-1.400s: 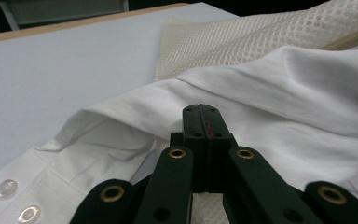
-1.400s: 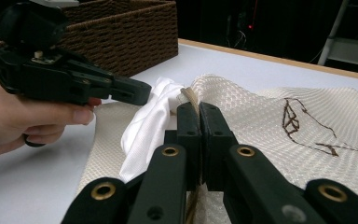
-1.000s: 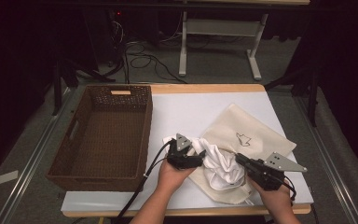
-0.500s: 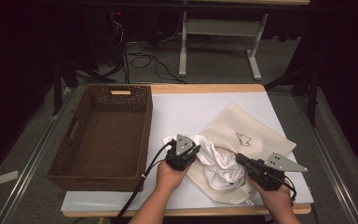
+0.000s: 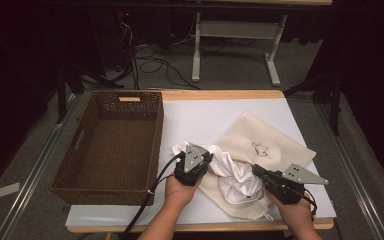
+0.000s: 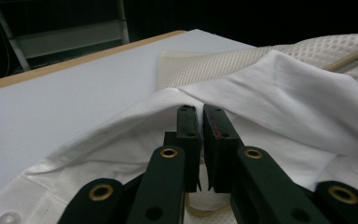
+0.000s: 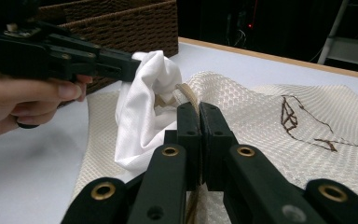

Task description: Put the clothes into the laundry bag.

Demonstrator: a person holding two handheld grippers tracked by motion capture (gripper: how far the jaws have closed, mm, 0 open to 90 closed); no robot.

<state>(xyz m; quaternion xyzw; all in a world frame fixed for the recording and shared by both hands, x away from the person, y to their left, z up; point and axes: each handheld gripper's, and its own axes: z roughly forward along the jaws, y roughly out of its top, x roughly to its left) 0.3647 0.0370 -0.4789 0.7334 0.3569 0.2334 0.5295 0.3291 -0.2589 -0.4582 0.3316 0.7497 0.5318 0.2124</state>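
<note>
Left gripper (image 5: 207,159) sits near the table's centre, jaws just closed, pointing right and away; right gripper (image 5: 258,172) rests nearer, at the right, jaws closed, pointing left; both hands grip from below.

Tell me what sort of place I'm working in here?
Probably a lab or recording workspace, not a home: a white-topped wooden work table stands among black curtains, loose black cables trail over the grey floor behind it, and a white metal desk frame stands beyond.
</note>
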